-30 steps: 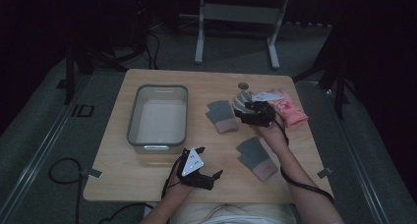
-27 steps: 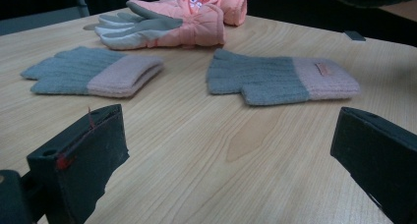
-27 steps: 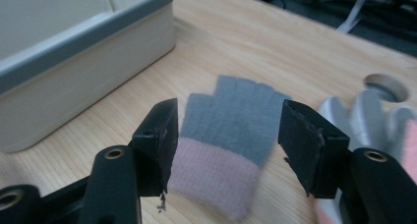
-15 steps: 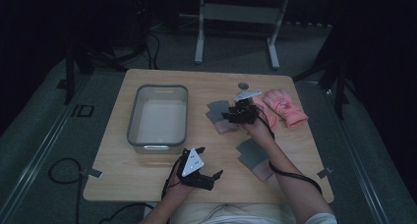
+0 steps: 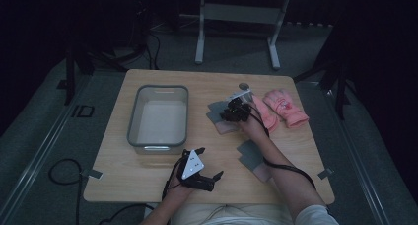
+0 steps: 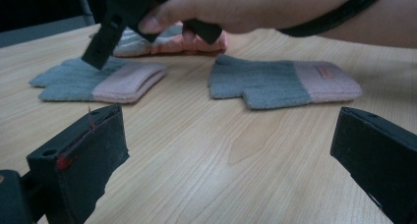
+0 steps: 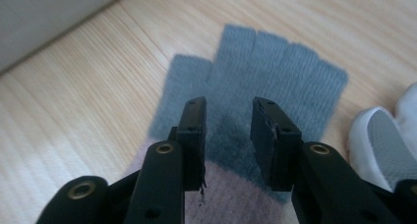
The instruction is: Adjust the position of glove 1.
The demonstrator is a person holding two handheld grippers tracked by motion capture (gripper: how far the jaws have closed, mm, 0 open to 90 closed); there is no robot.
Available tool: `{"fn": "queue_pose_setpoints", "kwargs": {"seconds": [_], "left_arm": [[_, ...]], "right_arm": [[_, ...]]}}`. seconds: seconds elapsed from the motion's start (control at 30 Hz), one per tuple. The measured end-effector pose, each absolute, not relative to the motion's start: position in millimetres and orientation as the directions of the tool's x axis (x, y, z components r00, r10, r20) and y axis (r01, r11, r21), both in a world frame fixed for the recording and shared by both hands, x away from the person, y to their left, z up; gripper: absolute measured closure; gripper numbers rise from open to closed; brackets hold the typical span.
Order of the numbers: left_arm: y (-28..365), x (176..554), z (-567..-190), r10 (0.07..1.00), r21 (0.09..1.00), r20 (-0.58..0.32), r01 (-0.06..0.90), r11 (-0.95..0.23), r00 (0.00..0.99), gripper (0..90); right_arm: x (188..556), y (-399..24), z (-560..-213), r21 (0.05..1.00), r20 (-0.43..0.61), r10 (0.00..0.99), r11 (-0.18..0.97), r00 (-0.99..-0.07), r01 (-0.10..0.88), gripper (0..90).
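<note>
The right gripper [image 7: 228,117], jaws just narrowed yet unclamped, is poised over the grey glove [image 7: 265,71]; left gripper [image 5: 197,169] jaws are spread.

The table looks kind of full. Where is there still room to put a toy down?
Bare wood lies along the far edge of the table behind the clear bin, and in the near right corner beside the near grey glove. The right middle is crowded: far grey glove, right gripper, pink gloves.
</note>
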State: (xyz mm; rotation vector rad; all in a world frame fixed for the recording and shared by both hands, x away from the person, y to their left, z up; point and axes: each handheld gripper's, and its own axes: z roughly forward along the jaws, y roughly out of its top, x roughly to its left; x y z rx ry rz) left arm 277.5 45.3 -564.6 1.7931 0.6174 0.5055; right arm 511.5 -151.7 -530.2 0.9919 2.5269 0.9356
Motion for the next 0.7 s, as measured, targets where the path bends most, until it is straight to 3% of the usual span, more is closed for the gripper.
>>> {"fn": "queue_pose_setpoints", "kwargs": {"seconds": [0.23,0.43,0.7], "left_arm": [[55,280,-562,0.655,0.964,-0.003,0.175,-0.198,0.756,0.2],[59,276,-562,0.653,0.959,0.016,0.174,-0.225,0.757,0.2],[60,275,-563,0.664,0.959,0.041,0.157,-0.236,0.747,0.2]], "right_arm": [[518,-152,-542,0.630,-0.010,0.686,0.570,-0.728,0.528,67.9],[519,-150,-542,0.615,0.010,0.708,0.552,-0.706,0.563,81.9],[512,-148,-523,0.609,0.075,0.762,0.476,-0.643,0.634,86.1]]}}
